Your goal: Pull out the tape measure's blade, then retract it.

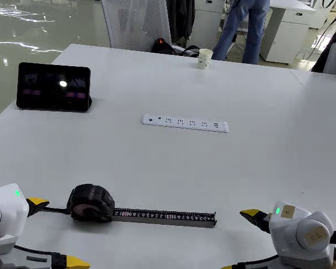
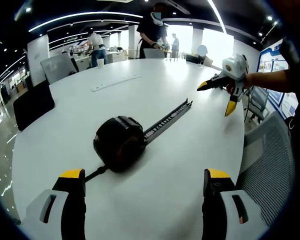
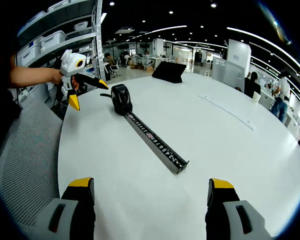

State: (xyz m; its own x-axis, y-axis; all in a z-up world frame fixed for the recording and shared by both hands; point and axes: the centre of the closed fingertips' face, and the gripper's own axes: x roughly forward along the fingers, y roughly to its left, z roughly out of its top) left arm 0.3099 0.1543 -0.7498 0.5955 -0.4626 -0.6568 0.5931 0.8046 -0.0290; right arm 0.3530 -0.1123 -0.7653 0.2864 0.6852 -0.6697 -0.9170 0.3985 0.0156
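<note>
A black tape measure (image 1: 90,203) lies on the white table (image 1: 173,162) near its front edge, with its blade (image 1: 165,216) drawn out flat to the right and ending in a hook. My left gripper (image 1: 57,231) stands open just left of the case (image 2: 119,142), not touching it. My right gripper (image 1: 242,241) is open to the right of the blade's hook end (image 3: 180,165), with a gap between them. Nothing sits between either pair of jaws. The case (image 3: 121,97) and blade (image 3: 152,140) also lie ahead in the right gripper view.
A white power strip (image 1: 185,123) lies mid-table, a dark tablet (image 1: 54,86) stands at the left, and a paper cup (image 1: 205,58) sits at the far edge. A person (image 1: 242,28) stands beyond the table. A mesh chair (image 2: 272,170) is by the table's near side.
</note>
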